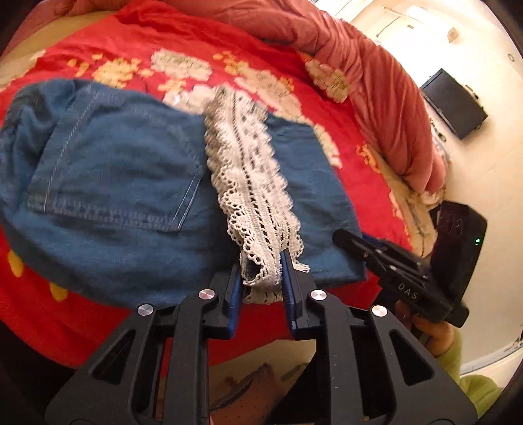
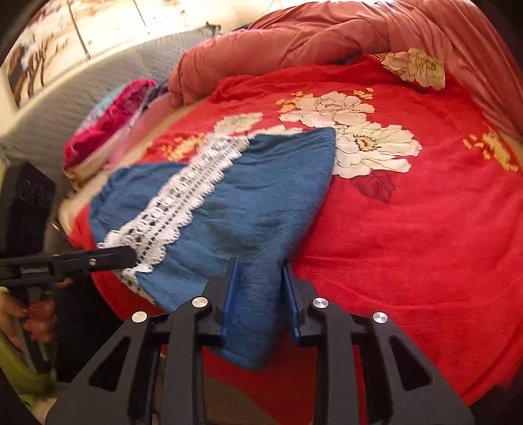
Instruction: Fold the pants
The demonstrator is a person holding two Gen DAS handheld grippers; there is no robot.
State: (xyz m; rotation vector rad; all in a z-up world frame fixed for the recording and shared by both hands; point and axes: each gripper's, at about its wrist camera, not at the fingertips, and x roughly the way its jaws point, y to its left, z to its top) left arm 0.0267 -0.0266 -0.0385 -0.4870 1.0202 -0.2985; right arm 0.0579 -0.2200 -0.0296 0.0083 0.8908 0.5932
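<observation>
Blue denim pants with a white lace trim lie folded on a red flowered bedspread. My left gripper is shut on the lace-edged hem at the near edge of the bed. My right gripper is shut on a blue corner of the pants and lifts it slightly. The right gripper also shows in the left wrist view, at the right of the pants. The left gripper shows in the right wrist view, beside the lace.
A pink quilt is bunched along the far side of the bed. A pile of pink and magenta clothes lies at the far left by a grey headboard. A black box stands on the floor.
</observation>
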